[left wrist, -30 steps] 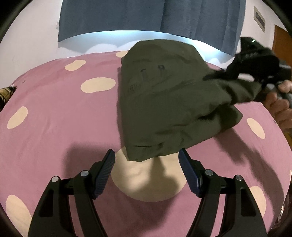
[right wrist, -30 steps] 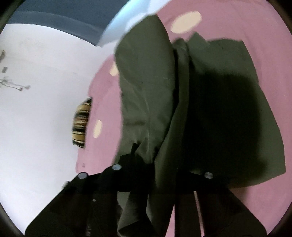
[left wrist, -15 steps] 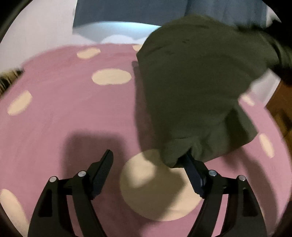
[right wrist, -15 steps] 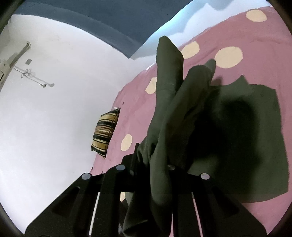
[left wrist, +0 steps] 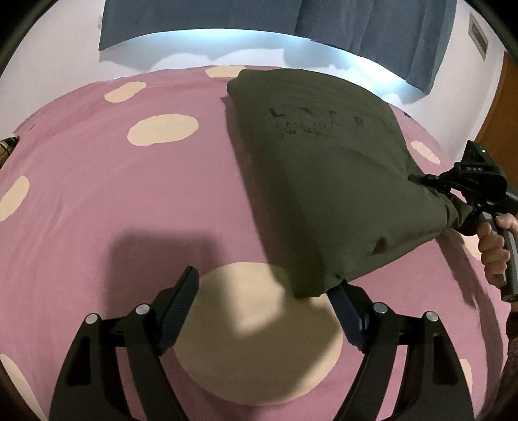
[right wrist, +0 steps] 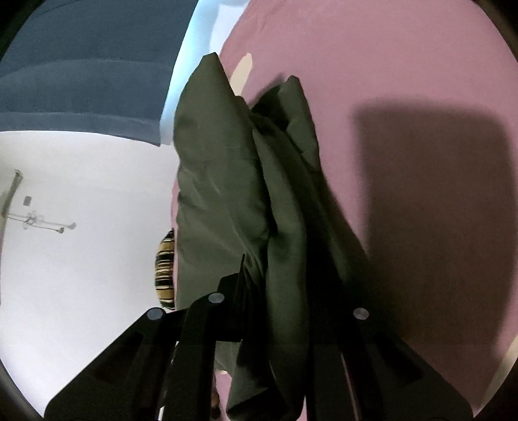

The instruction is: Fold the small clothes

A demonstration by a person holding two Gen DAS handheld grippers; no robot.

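right tool is clamped on the green shirt; its free corner hangs by the left tool, fingers apart.

This was a bedroom in a home. A bed filled most of the left wrist view, covered in a pink sheet with large cream dots. Behind it hung blue curtains with daylight glowing along their lower edge, against plain white walls. A wooden door stood at the far right. In the right wrist view a striped cushion lay at the bed's edge, and a small fitting was fixed to the white wall.
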